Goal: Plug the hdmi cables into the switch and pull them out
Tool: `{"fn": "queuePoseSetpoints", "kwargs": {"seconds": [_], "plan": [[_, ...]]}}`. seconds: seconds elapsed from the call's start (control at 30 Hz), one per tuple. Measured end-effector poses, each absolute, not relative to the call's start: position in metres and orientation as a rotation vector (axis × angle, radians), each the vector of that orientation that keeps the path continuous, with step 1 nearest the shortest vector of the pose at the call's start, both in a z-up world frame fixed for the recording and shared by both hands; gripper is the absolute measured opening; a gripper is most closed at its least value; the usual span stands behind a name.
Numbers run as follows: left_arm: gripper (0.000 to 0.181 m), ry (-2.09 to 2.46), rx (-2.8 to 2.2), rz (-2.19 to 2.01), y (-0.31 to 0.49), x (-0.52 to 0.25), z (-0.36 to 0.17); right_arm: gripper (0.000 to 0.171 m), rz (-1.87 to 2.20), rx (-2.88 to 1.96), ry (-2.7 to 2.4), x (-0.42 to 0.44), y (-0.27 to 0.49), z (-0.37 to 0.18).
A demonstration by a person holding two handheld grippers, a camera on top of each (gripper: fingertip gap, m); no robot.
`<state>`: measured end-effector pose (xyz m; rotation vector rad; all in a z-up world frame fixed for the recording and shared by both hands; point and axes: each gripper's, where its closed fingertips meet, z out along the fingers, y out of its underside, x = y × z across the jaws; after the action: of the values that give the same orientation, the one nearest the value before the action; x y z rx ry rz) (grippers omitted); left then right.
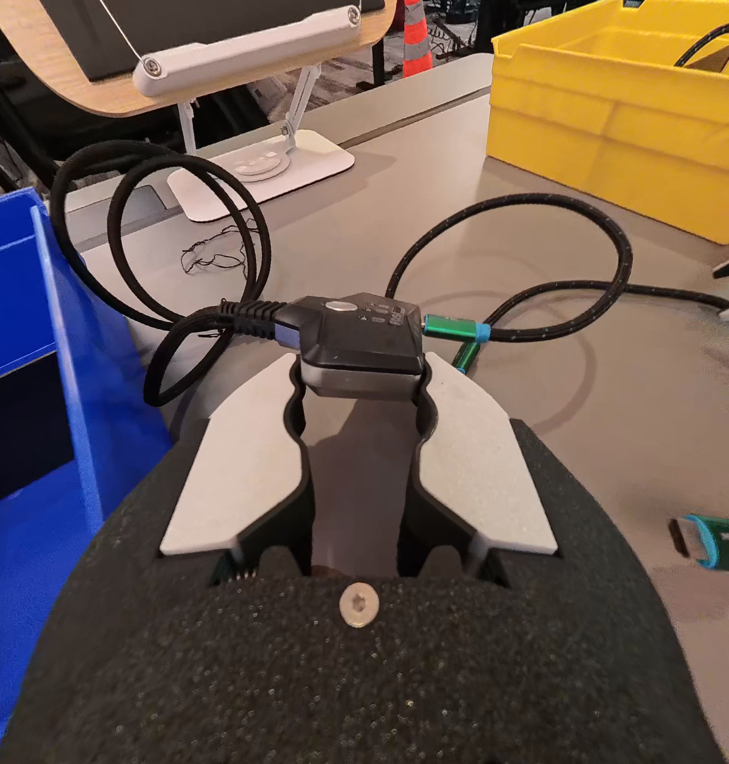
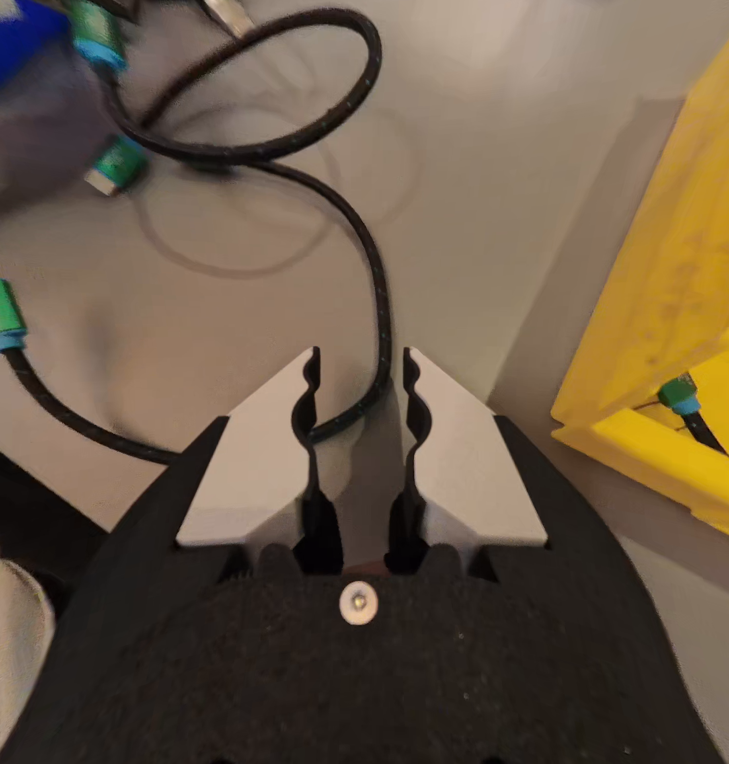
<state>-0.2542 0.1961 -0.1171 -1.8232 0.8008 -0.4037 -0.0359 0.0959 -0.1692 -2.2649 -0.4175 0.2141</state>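
Holding the small black box-shaped hdmi switch (image 1: 360,343) between its two white fingertips, the left gripper (image 1: 360,372) has closed on the near end of the box and keeps it just above the grey table top (image 1: 520,413). A black ribbed plug (image 1: 259,320) goes into the switch at its 9 o'clock side, and the plain black cable (image 1: 181,231) from it curls in loops toward 10 o'clock, by the big blue plastic bin (image 1: 44,372). At the 3 o'clock side of the switch, a shiny green metal plug with a blue collar (image 1: 454,326) points right at the box; its tip looks to be at the port, but how far in it sits cannot be told. Its black braided cable (image 1: 561,231) makes a big loop toward 2 o'clock. A second green plug (image 1: 466,356) lies just under it on the table. At 4 o'clock, near the picture's edge, lies another green plug with a blue collar (image 1: 722,545). A yellow plastic bin (image 1: 619,107) stands at 1 o'clock, and a white stand with a wooden frame (image 1: 263,165) at 11 o'clock. In the right wrist view, the right gripper (image 2: 360,355) hangs over the table with its fingers a little way apart and nothing between them. A loop of braided cable (image 2: 375,289) runs under them.
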Motion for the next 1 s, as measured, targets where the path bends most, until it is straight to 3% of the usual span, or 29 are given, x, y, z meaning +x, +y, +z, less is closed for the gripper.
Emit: {"fn": "queuePoseSetpoints", "kwargs": {"seconds": [0.13, 0.17, 0.27, 0.67, 0.8, 0.9, 1.0], "plan": [[0.051, 0.824, -1.815, -0.392, 0.197, -0.252, -0.119, 0.036, 0.093, -2.384, -0.399, -0.025, 0.093, -0.191], [0.051, 0.822, -1.815, -0.394, 0.197, -0.251, -0.119, 0.015, 0.107, -2.383, -0.411, -0.028, 0.092, -0.19], [0.051, 0.801, -1.812, -0.402, 0.199, -0.252, -0.116, 0.01, 0.039, -2.352, -0.45, -0.023, 0.091, -0.179], [0.051, 0.752, -1.819, -0.448, 0.201, -0.253, -0.115, 0.005, -0.539, -1.895, -0.35, 0.1, 0.064, 0.051], [0.051, 0.749, -1.825, -0.456, 0.2, -0.253, -0.115, 0.005, -0.603, -1.787, -0.225, 0.157, 0.065, 0.102], [0.051, 0.751, -1.825, -0.456, 0.201, -0.253, -0.115, 0.005, -0.559, -1.744, -0.161, 0.196, 0.084, 0.105], [0.051, 0.752, -1.827, -0.454, 0.2, -0.254, -0.116, 0.005, -0.519, -1.768, -0.223, 0.223, 0.115, 0.075]]}}
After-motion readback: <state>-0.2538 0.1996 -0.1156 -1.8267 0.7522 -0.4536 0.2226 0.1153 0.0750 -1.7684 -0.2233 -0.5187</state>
